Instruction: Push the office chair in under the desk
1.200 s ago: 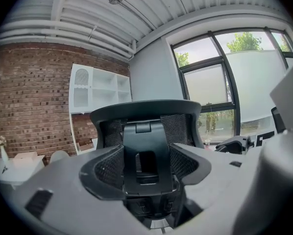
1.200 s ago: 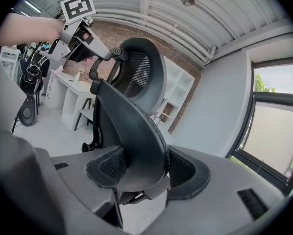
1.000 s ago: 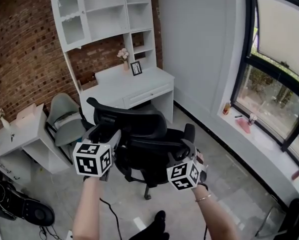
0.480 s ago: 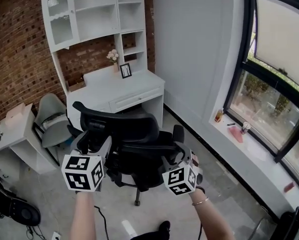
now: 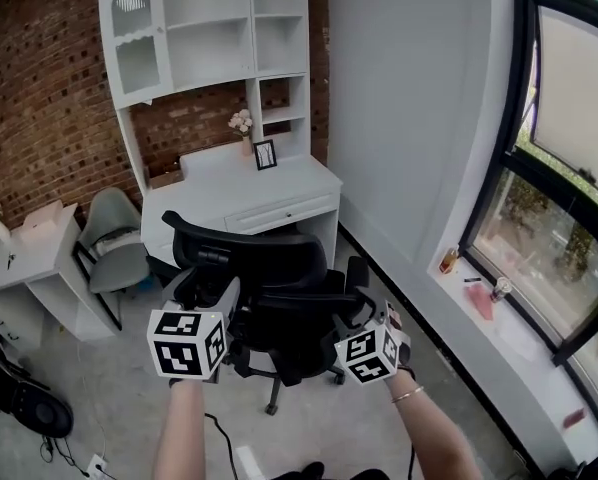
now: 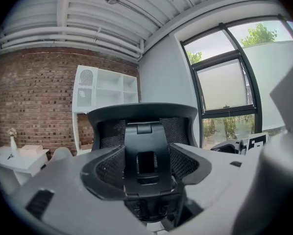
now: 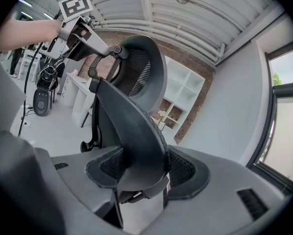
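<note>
Brick rm: office chair (image 5: 279, 313) faces white desk (image 5: 279, 180), back twd camera; L gripper (image 5: 222, 303), R gripper (image 5: 359, 313) both clamp backrest (image 5: 259, 253).

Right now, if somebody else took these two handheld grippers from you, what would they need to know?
Left gripper: closed on the centre spine at the back of the office chair.
Right gripper: closed on the chair back's side edge.
Desk: white, against the brick wall, just beyond the chair.
Done: chair gripped from behind, standing in front of the desk.
Left: roll it forward until the seat is under the desk, then let go with both grippers.
</note>
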Demonstrator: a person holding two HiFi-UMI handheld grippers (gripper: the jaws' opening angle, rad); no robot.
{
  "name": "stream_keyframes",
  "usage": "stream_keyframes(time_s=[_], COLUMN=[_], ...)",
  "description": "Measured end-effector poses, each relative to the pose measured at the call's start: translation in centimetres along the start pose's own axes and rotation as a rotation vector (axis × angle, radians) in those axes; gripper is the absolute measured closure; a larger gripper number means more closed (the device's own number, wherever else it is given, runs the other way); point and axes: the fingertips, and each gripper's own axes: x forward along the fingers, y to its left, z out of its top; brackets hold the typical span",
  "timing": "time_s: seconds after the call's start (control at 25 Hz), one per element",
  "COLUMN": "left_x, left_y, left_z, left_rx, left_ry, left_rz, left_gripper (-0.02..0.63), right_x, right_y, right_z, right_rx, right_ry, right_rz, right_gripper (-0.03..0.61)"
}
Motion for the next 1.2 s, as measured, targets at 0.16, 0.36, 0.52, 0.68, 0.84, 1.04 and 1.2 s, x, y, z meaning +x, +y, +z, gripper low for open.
stream_keyframes(time_s=[0.16,0.36,0.52,0.68,0.84,1.04,1.2], left_x=[1.8,4.1,6.2,8.2,10.2,12.3,14.3], left_y=[-2.0,-4.8,-7.2,-9.4,-11.1,-12.2,-12.8], left_z=[0.9,1.6,2.0,2.6,3.3,3.6,4.1], left_rx=[-0.001,-0.013,-0.033,-0.052,-0.063,-0.078,-0.086], left_ry=[-0.008,0.006,0.026,0.046,0.064,0.072,0.086], left_rz=[0.034,0.108,0.185,0.271,0.337,0.409,0.433], left_gripper=[0.336,0.336,0.336,0.336,0.336,0.336,0.336], right_x=[1.7,3.5,5.3,7.2,9.1,11.3,13.2], right_y=[-3.0,-6.7,-9.7,-12.5,-14.9,-16.9,-18.5], right_z=[-1.0,-2.6,-4.0,-5.1,-6.0,-6.7,-6.9], right_rx=[-0.012,-0.031,-0.054,-0.078,-0.097,-0.117,-0.124], right_ry=[-0.028,-0.068,-0.103,-0.132,-0.145,-0.150,-0.155], right_rz=[0.037,0.098,0.156,0.222,0.268,0.299,0.311], right_gripper=[0.336,0.336,0.336,0.336,0.336,0.336,0.336])
